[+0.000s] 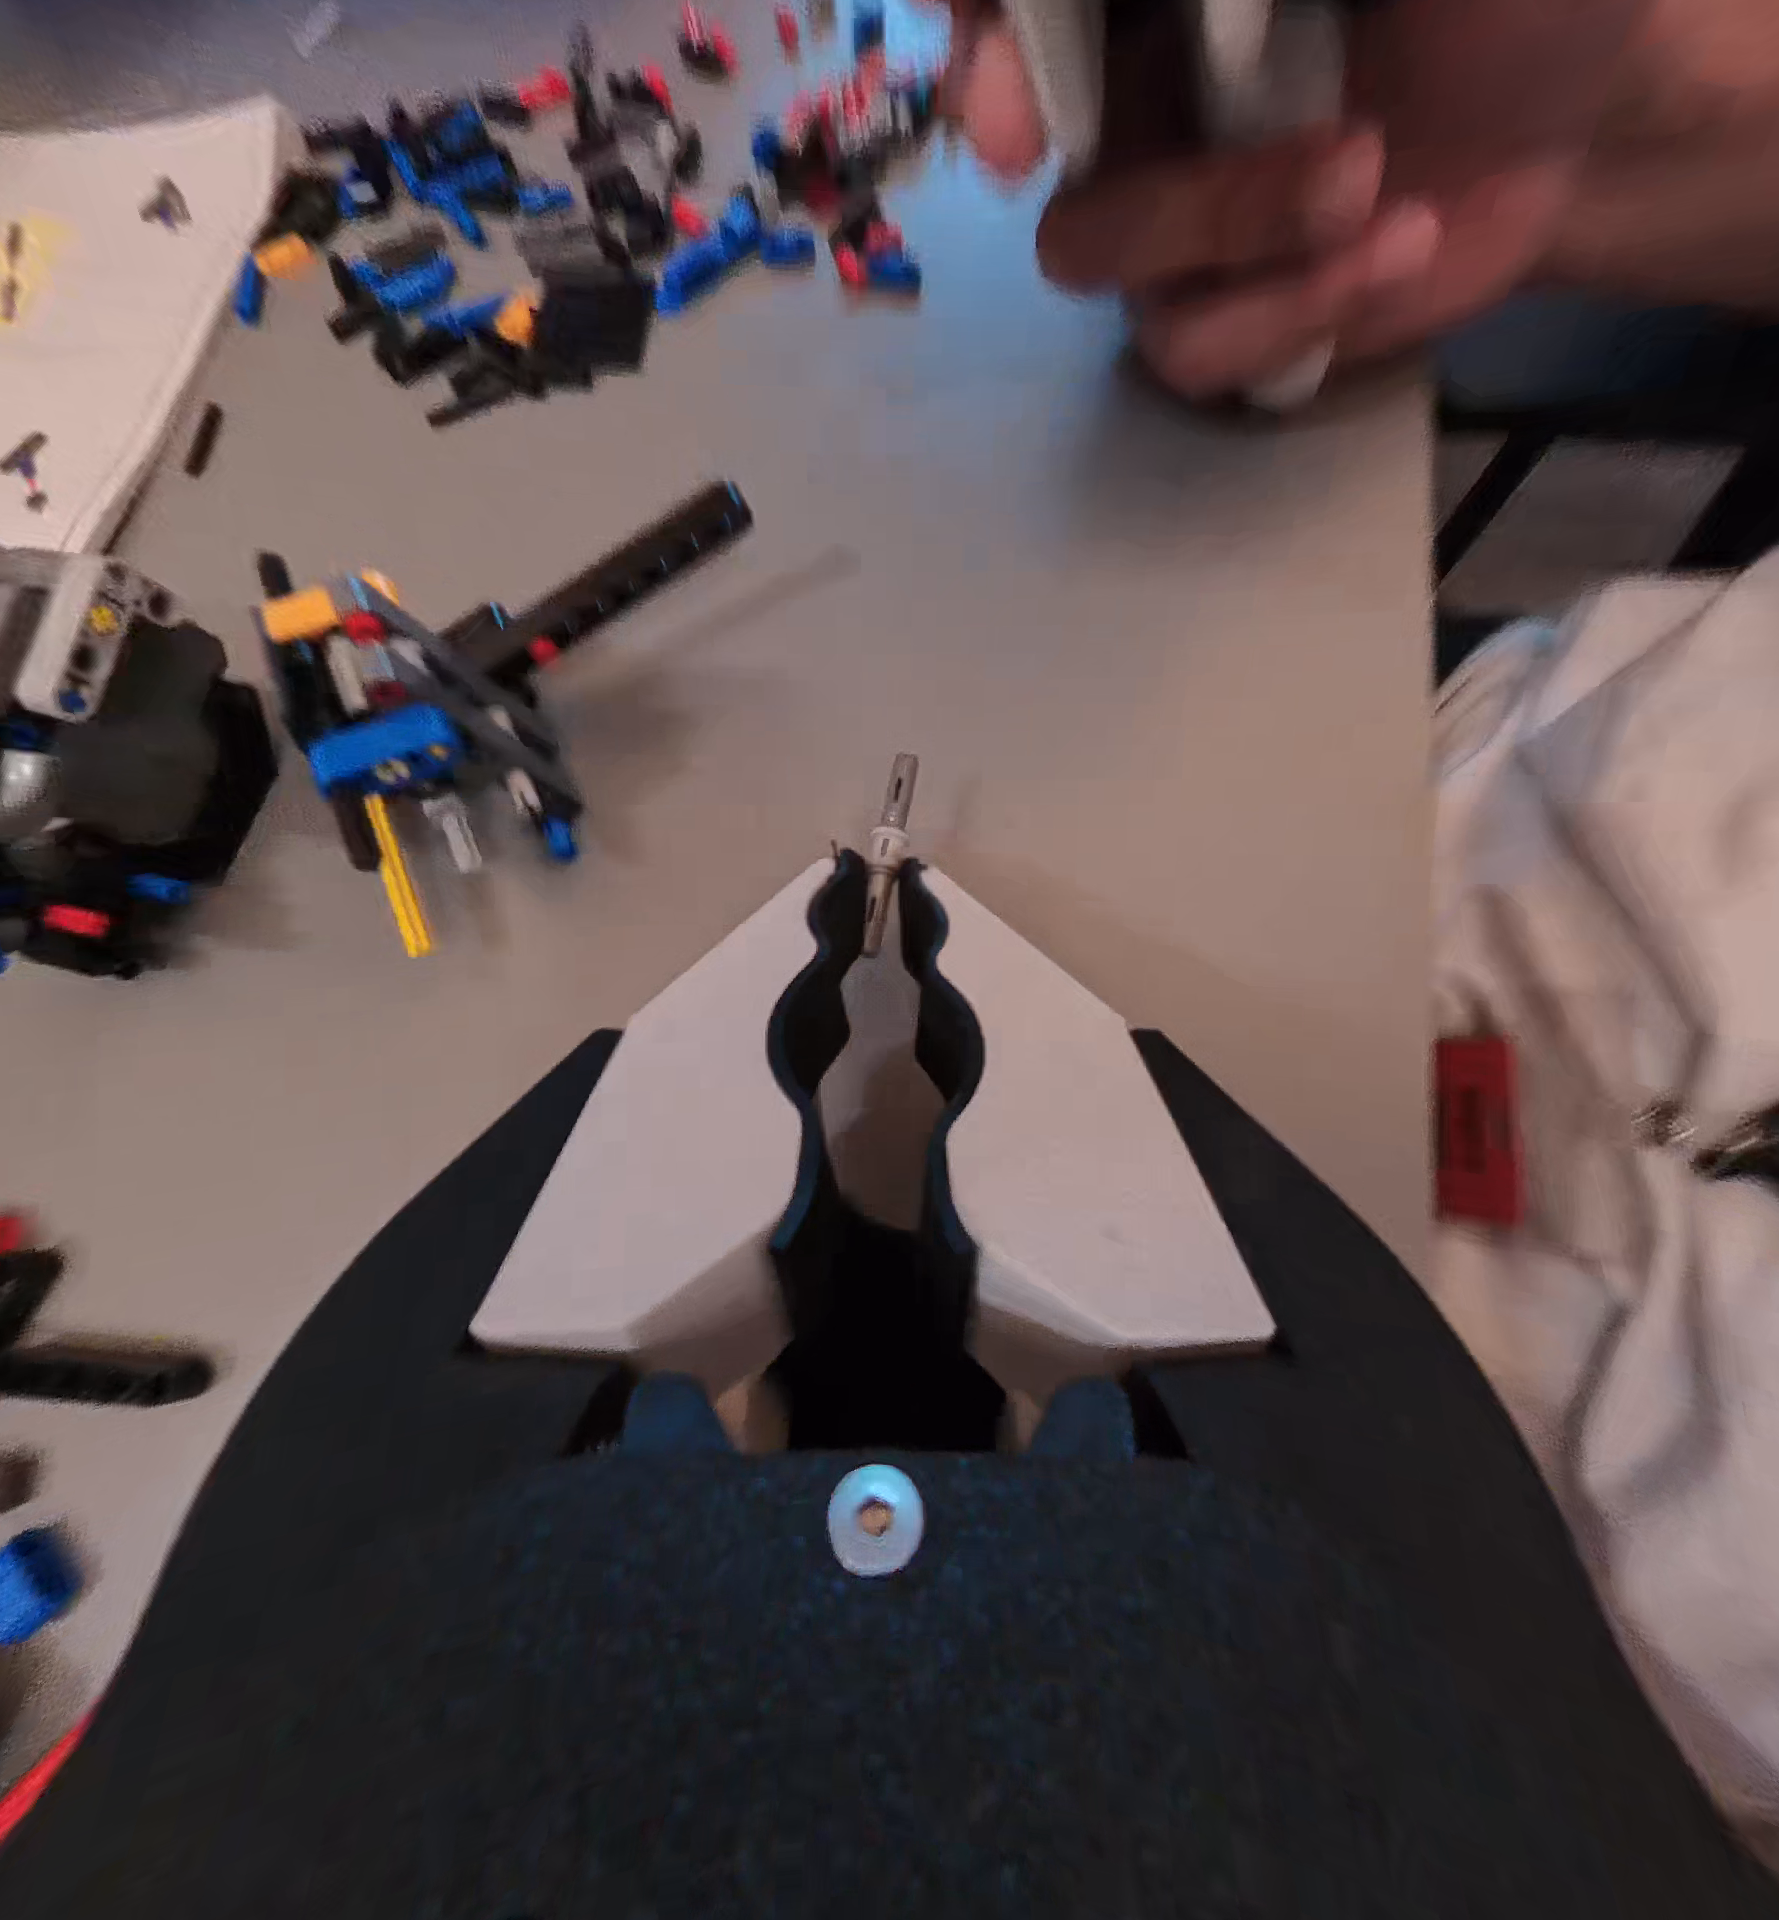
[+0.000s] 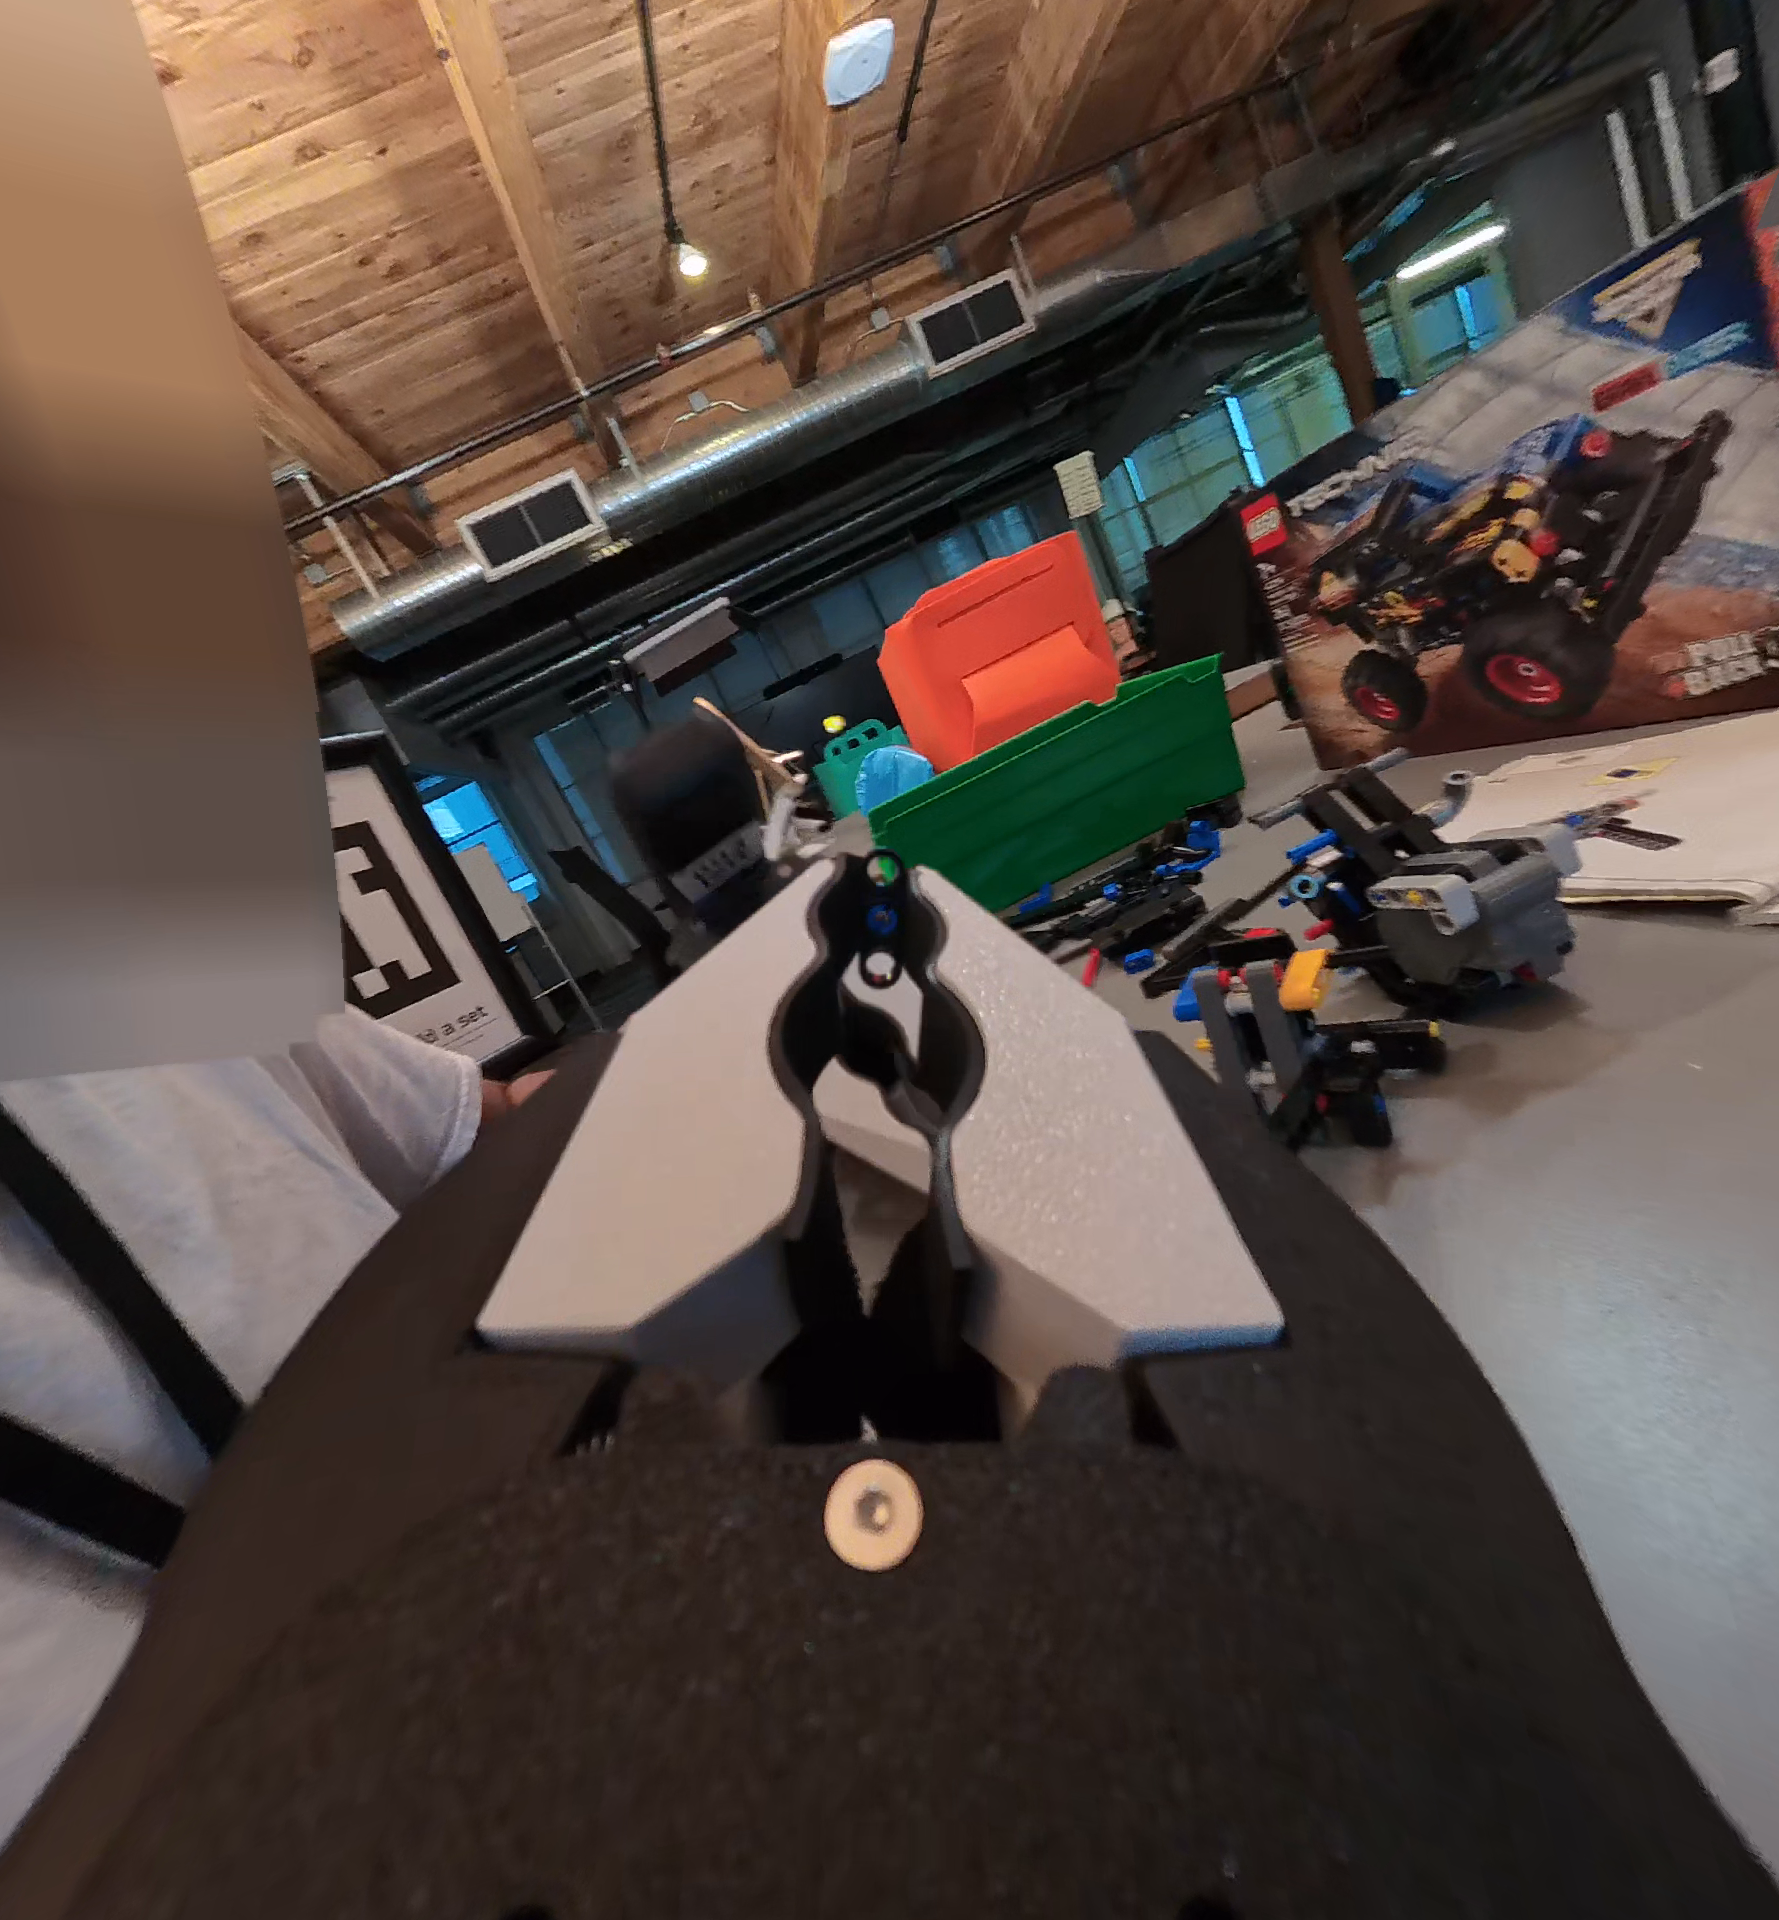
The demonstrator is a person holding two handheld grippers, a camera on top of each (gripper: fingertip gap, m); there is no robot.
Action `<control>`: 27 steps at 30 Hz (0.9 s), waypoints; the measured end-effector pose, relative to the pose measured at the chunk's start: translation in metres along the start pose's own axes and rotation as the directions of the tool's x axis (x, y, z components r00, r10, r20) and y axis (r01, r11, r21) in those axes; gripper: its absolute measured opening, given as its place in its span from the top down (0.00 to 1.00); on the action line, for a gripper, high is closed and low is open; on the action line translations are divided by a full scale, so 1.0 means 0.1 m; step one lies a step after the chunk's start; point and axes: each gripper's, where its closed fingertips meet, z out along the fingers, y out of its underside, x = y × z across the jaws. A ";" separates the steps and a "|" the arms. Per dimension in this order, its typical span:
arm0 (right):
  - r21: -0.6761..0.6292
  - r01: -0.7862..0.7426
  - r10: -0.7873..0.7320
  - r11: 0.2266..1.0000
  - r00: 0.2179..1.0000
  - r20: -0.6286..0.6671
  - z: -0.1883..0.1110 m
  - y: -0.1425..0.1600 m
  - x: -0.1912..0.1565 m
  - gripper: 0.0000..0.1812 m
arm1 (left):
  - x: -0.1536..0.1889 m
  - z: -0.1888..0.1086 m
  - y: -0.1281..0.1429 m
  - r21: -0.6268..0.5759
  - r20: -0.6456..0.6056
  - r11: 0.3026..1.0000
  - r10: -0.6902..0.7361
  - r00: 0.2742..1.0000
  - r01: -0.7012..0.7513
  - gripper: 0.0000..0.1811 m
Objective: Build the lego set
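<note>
My left gripper [image 1: 877, 873] has its fingers closed on a small grey axle pin [image 1: 887, 831] at frame centre, above the grey surface [image 1: 1072, 644]. My right gripper [image 2: 880, 914] is raised, fingers pinching a black beam with holes [image 2: 879, 940]. A partly built lego assembly [image 1: 417, 707] lies at left, loose pieces [image 1: 594, 208] upper left.

Left gripper [image 1: 880, 883] closed on a grey pin [image 1: 890, 831] at the fingertips; right gripper [image 2: 880, 909] tilted upward, clamped on a black beam [image 2: 880, 935] between the tips.
</note>
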 end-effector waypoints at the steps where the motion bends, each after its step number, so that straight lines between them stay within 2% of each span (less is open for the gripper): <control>1: -0.025 -0.006 0.005 1.000 0.999 -0.031 0.01 0.03 0.06 0.97 | 0.02 -0.05 -0.14 0.062 -0.056 0.995 -0.078 0.995 0.082 0.98; 3: -0.087 -0.033 0.028 0.996 0.998 -0.055 0.05 0.09 0.13 0.97 | 0.13 -0.18 -0.46 0.174 -0.204 0.960 -0.184 0.962 0.221 0.98; 5: -0.100 -0.095 0.088 0.990 0.993 -0.073 0.09 0.11 0.19 0.97 | 0.16 -0.25 -0.64 0.181 -0.281 0.932 -0.258 0.924 0.315 0.98; 8: -0.124 -0.229 0.227 0.965 0.973 -0.027 0.18 0.18 0.16 0.97 | 0.13 -0.27 -0.78 0.162 -0.360 0.884 -0.361 0.860 0.438 0.98; 15: -0.189 -0.252 0.258 0.949 0.966 0.008 0.27 0.30 0.08 0.97 | 0.06 -0.21 -0.75 0.102 -0.352 0.869 -0.424 0.835 0.484 0.98; 18: -0.184 -0.277 0.284 0.943 0.959 0.013 0.27 0.29 0.09 0.97 | 0.04 -0.22 -0.77 0.120 -0.354 0.868 -0.415 0.838 0.481 0.98; 27: -0.211 -0.248 0.250 0.945 0.968 -0.019 0.29 0.35 0.12 0.96 | 0.03 -0.19 -0.69 0.066 -0.293 0.899 -0.397 0.869 0.433 0.98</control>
